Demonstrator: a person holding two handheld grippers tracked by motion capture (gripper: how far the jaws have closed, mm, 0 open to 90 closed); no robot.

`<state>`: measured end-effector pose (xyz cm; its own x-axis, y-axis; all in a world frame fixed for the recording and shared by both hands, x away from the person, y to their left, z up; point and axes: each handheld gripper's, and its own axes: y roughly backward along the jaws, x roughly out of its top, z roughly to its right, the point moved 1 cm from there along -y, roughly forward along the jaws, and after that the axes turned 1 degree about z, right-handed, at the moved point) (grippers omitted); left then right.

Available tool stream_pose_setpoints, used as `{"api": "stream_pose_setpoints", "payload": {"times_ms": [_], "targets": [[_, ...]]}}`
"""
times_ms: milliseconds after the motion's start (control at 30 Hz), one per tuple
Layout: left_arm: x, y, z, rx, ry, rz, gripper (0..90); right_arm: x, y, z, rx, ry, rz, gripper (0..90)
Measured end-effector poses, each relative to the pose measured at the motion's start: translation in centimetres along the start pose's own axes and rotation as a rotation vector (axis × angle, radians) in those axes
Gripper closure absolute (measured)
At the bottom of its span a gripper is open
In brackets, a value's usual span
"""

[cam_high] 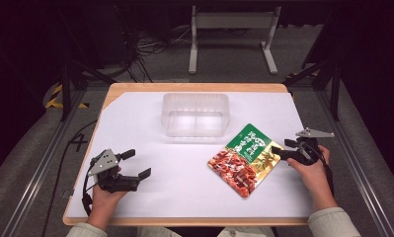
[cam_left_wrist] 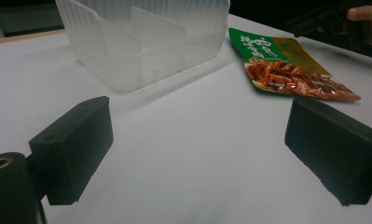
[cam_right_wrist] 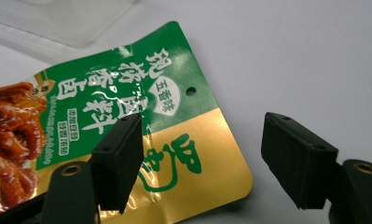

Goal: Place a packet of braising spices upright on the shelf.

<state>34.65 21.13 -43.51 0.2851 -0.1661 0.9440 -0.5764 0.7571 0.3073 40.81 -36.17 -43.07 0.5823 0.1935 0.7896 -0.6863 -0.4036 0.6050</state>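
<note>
Green and gold foil makes the pouch, which lies flat on the white table, just in front and to the right of the clear bin, not touching it. The right gripper is released, its jaws wide apart, one over the gold corner of the pouch and the other over bare table beside this corner. The left gripper is also spread and holds nothing; it rests well to the left of the pouch. I judge the pouch light, thin and soft, so it will bend and sag when it is lifted, and the glossy film can slip between the pads. The flat sealed edge near the gold corner, close to the small hang hole, seems the best place to pinch, because the filled middle is lumpy. I count one pouch, one bin with one divider wall inside, and two grippers.
</note>
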Motion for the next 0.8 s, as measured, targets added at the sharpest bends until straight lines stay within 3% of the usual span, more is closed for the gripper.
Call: {"api": "stream_pose_setpoints", "payload": {"times_ms": [233,400,800], "targets": [[0.01,-0.03,0.04,-0.002,-0.002,-0.002,8.4,-0.63,-0.60,0.36,-0.005,-0.033,-0.042,29.1],[0.00,-0.03,0.01,-0.002,0.000,-0.001,8.4,-0.85,-0.71,0.47,0.009,-0.048,-0.045,28.1],[-0.01,-0.04,-0.01,0.000,0.000,-0.004,8.6,-1.06,-0.74,0.56,0.073,-0.104,-0.048,29.7]]}}
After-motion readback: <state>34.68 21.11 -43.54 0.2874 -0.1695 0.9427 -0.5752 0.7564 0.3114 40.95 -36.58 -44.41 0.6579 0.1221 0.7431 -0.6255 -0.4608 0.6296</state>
